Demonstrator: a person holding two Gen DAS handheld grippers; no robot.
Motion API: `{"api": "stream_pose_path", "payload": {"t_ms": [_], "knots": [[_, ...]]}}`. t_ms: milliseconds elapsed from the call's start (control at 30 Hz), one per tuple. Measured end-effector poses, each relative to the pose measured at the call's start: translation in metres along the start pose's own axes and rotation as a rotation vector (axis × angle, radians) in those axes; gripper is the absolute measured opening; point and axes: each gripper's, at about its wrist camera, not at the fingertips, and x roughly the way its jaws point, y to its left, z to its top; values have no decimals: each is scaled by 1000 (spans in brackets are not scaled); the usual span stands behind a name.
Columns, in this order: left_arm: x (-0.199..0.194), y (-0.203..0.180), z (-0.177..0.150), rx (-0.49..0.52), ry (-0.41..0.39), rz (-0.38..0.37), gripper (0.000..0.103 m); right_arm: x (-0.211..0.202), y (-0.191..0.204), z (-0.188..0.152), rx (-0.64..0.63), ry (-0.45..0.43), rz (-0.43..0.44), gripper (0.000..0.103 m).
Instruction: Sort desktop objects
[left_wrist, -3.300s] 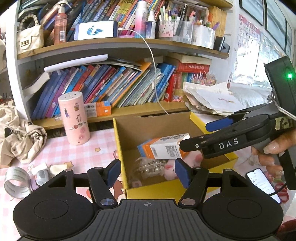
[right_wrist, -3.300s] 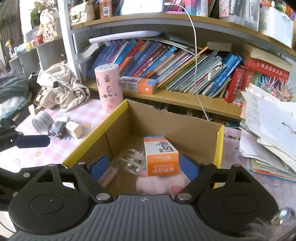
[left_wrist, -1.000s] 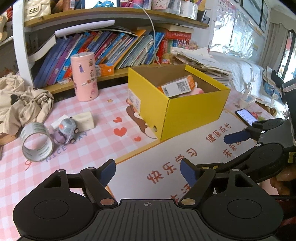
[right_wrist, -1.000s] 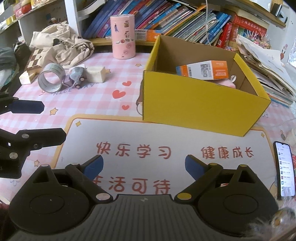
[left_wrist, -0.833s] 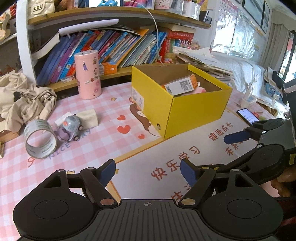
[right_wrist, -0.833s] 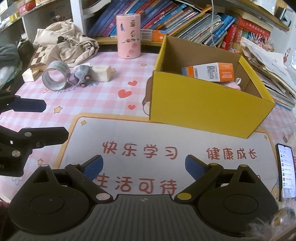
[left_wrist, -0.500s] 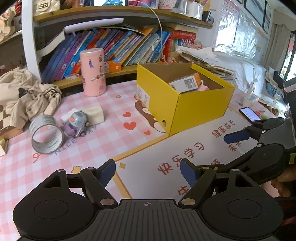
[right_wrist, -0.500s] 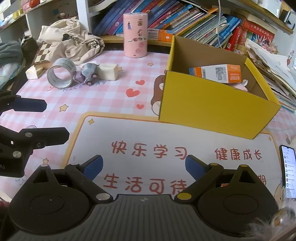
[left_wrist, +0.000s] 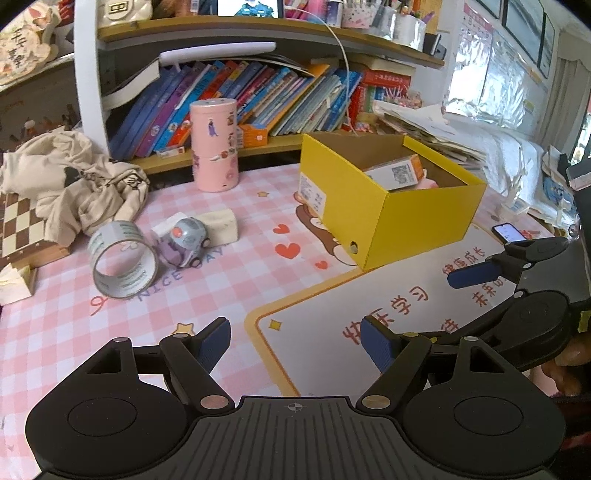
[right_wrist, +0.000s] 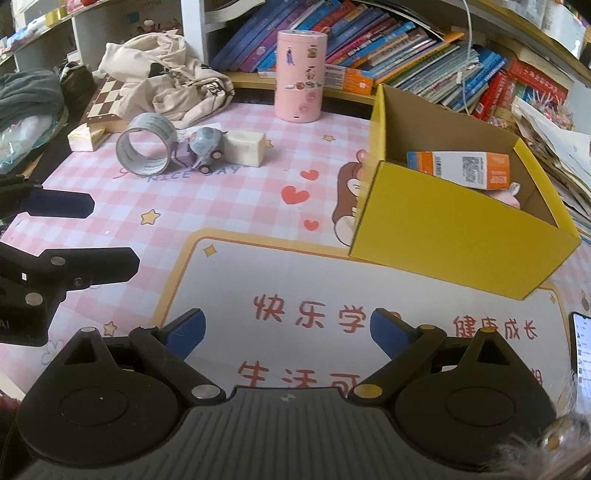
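A yellow cardboard box (left_wrist: 424, 221) (right_wrist: 454, 229) stands on the pink checked desk mat and holds an orange-and-white carton (left_wrist: 395, 173) (right_wrist: 461, 170) on a pink plush toy (right_wrist: 511, 194). Left of the box lie a tape roll (left_wrist: 122, 258) (right_wrist: 146, 147), a grey toy car (left_wrist: 186, 243) (right_wrist: 205, 147) and a cream block (left_wrist: 221, 225) (right_wrist: 245, 147). My left gripper (left_wrist: 295, 341) is open and empty, low over the mat. My right gripper (right_wrist: 286, 332) is open and empty over the white panel with red characters. Each gripper shows in the other's view.
A pink cylinder tin (left_wrist: 214, 144) (right_wrist: 300, 75) stands before the bookshelf (left_wrist: 258, 92). A beige cloth bag (left_wrist: 74, 177) and a chessboard (left_wrist: 22, 229) lie at the left. A phone (left_wrist: 511, 232) (right_wrist: 581, 354) lies at the right, by a paper pile (left_wrist: 424, 125).
Both grippers have pulled back from the yellow box and swung left, staying open and empty. The tape roll, toy car and block now sit nearer the middle of both views.
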Motion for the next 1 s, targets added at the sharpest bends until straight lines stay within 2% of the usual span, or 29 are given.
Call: {"api": "stream_pose_path", "payload": {"t_ms": [600,1000], "knots": [[-12,32,-7,-66,-24,60,79,15,37,18,-123,-3,47,97],[-14,40,-9,-91,-36,66,80,17,47,21,-180,0,48,97]]}}
